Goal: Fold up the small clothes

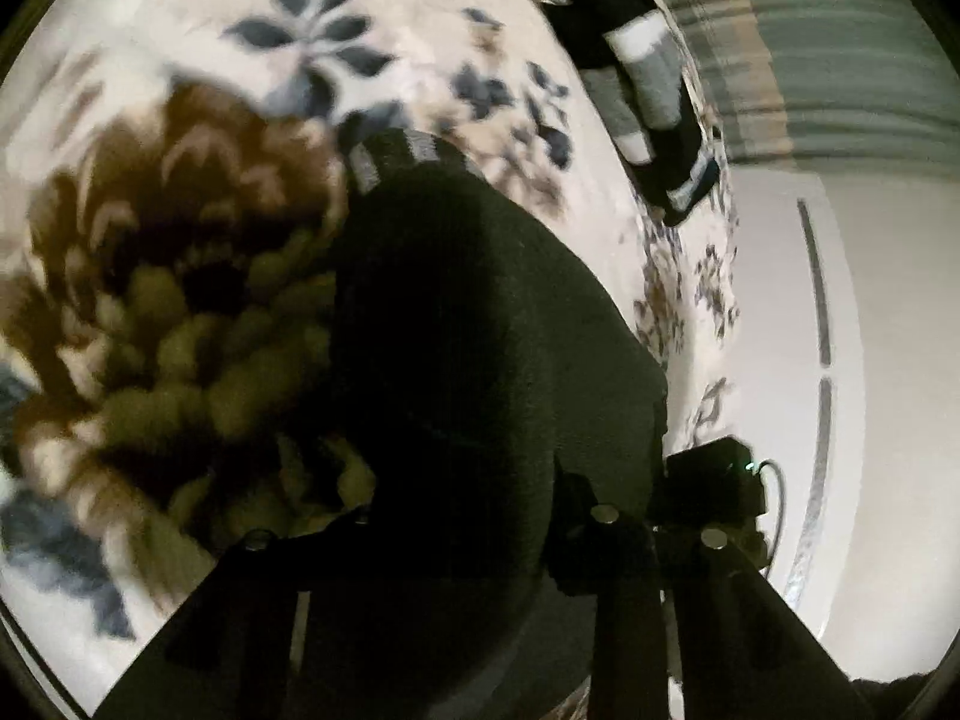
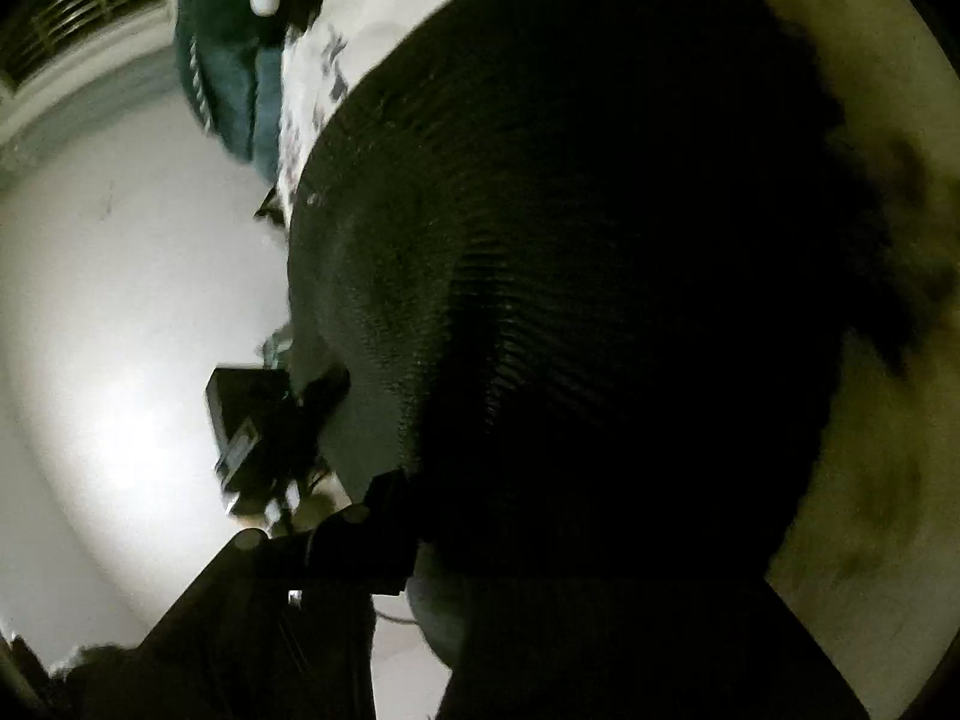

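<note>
- Left tongs (image 1: 432,528) sit at the bottom of the left view, with one dark finger (image 1: 240,552) low on the left and the other low on the right.
- Between these fingers there is a black cloth (image 1: 480,330). It fills the gap and covers the tips, so I cannot tell whether the jaws press on it or only stand around it.
- From the tongs, the cloth stretches forward over a flowered blanket (image 1: 180,240) and lies near the blanket's right edge.
- Right tongs (image 2: 480,540) are almost hidden in the right view. Only one finger (image 2: 252,540) shows, low on the left.
- The same ribbed cloth bulges over them and fills most of that view. Whether they are apart or clamped on it, I cannot tell.
- A pile (image 1: 642,78) of dark, grey and white clothes lies farther away on the blanket, well apart from the cloth.
- Beside the blanket there is a pale floor (image 1: 780,300).
- Both pictures are dark and blurred.
</note>
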A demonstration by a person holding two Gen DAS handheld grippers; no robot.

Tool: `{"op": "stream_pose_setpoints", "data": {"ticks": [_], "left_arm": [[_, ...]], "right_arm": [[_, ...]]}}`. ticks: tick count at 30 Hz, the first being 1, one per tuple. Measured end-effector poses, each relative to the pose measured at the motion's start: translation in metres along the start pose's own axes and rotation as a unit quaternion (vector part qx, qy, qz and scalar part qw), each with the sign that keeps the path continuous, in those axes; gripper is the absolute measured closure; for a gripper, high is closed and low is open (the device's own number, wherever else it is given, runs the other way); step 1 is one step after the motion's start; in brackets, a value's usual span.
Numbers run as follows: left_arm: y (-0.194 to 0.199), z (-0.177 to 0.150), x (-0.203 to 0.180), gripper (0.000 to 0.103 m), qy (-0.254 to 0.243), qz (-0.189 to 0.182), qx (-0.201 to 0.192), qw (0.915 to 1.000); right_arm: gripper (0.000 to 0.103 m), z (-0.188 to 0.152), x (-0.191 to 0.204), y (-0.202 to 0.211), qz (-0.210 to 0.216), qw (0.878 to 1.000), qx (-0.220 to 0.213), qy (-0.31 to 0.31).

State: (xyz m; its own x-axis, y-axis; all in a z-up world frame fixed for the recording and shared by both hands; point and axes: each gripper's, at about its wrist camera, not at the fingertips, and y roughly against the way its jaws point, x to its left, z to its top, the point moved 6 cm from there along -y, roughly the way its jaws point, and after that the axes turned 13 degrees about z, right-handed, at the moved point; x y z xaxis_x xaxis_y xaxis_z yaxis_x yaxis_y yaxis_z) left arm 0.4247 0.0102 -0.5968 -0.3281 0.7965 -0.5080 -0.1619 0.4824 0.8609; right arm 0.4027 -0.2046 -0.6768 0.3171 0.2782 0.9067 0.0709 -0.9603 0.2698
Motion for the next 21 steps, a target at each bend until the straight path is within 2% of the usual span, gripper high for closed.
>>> {"op": "stream_pose_setpoints", "data": {"ticks": [1,6,11,15,18,21], "left_arm": [[0.005,0.001,-0.006,0.077,-0.008,0.003,0.003,1.0000],[0.031,0.029,-0.040,0.078,-0.052,0.012,-0.004,0.9986],[0.052,0.093,-0.096,0.078,-0.096,0.001,-0.024,0.9951],[0.059,0.171,-0.148,0.078,-0.127,-0.013,-0.045,0.9907],[0.055,0.232,-0.176,0.078,-0.146,-0.018,-0.060,0.9873],[0.044,0.291,-0.192,0.078,-0.161,-0.007,-0.066,0.9846]], "right_arm": [[0.071,-0.002,0.005,0.002,-0.010,1.000,-0.008,0.001],[0.073,-0.003,0.038,0.013,-0.004,0.999,-0.035,0.008],[0.073,0.028,0.091,0.038,0.007,0.997,-0.079,0.025],[0.073,0.080,0.147,0.063,0.002,0.991,-0.117,0.058],[0.073,0.132,0.188,0.078,-0.001,0.986,-0.145,0.086],[0.073,0.193,0.219,0.089,-0.003,0.981,-0.166,0.104]]}}
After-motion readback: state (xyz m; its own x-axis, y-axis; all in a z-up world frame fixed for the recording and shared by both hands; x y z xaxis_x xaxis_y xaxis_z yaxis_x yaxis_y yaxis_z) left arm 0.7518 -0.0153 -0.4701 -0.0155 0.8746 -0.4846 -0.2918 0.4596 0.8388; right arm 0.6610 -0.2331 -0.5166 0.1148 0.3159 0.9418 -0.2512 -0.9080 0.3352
